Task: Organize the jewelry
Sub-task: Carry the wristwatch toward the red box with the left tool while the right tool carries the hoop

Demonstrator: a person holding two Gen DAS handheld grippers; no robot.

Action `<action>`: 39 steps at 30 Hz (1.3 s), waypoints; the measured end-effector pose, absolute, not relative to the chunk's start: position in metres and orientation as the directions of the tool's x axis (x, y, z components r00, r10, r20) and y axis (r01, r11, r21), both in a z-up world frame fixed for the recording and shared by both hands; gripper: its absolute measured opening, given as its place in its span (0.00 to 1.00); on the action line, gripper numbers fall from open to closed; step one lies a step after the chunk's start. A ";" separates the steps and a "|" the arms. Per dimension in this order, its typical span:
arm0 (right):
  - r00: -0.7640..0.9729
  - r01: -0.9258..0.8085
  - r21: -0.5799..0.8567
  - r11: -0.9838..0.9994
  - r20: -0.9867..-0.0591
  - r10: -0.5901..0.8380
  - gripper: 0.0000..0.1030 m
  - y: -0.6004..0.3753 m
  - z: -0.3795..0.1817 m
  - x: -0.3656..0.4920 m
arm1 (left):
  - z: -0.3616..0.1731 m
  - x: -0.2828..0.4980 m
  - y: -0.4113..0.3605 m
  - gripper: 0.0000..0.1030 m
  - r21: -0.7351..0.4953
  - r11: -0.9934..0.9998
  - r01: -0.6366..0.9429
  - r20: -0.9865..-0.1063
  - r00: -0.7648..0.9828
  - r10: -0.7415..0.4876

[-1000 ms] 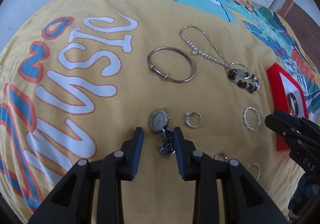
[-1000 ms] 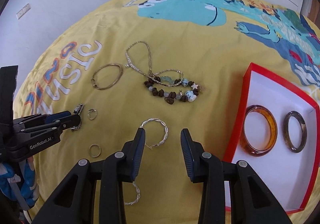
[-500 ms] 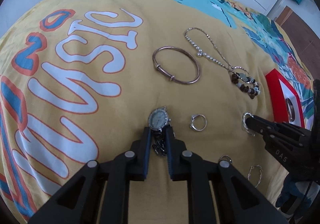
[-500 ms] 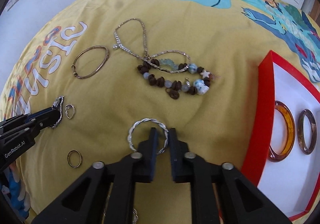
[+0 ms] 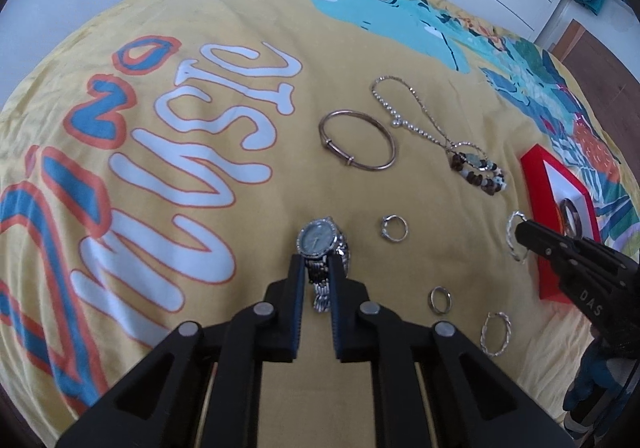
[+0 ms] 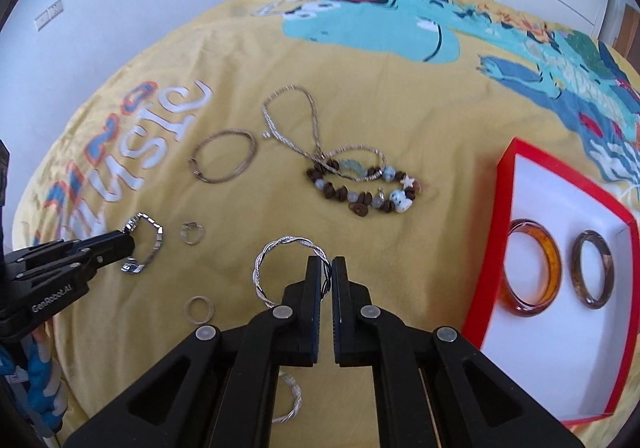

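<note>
1. Sitting on the yellow bedspread (image 6: 400, 95), the red tray (image 6: 560, 352) holds two items: an amber bangle (image 6: 532, 268) and a dark bangle (image 6: 594, 268), side by side, apart.
2. Left gripper (image 5: 318, 268): jaws closing, pads pressing the wristwatch (image 5: 320, 244) by its band (dial beyond the tips).
3. Right gripper (image 6: 326, 272): clamped on the twisted silver bangle (image 6: 280, 252), left of the tray.
4. Remaining on the cloth: thin bangle (image 6: 224, 159), chain necklace (image 6: 296, 127), beaded bracelet (image 6: 360, 191), rings.

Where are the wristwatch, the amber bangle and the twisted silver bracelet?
wristwatch (image 5: 317, 241): left wrist view, on its round dial.
amber bangle (image 6: 552, 252): right wrist view, on its right rim.
twisted silver bracelet (image 6: 261, 262): right wrist view, on its left curve.
</note>
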State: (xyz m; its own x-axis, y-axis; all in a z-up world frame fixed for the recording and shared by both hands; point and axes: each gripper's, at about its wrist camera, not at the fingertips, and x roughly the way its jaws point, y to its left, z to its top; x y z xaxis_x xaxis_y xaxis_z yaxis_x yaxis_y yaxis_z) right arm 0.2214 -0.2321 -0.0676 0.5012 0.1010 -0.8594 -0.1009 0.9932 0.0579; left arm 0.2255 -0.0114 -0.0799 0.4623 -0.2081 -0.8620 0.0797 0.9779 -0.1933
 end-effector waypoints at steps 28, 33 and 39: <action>0.665 0.035 0.028 0.999 -0.747 -0.002 0.05 -0.305 0.046 0.104 | 0.019 0.141 -0.004 0.10 -0.155 0.983 0.100 -0.782 0.595 -0.184; 0.673 0.067 0.022 0.998 -0.739 -0.028 0.05 -0.328 0.052 0.088 | 0.028 0.133 -0.018 0.10 -0.150 0.981 0.125 -0.777 0.599 -0.195; 0.681 0.102 0.024 0.994 -0.730 -0.053 0.05 -0.355 0.056 0.077 | 0.037 0.130 -0.045 0.10 -0.141 0.976 0.168 -0.773 0.597 -0.214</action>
State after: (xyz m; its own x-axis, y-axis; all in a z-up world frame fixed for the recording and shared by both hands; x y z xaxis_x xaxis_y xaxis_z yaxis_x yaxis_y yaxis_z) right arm 0.0766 -0.3546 0.0560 0.6814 -0.0528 -0.7300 0.1024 0.9945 0.0236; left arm 0.1297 -0.0451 0.0371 0.5967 -0.2144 -0.7733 0.1681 0.9757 -0.1408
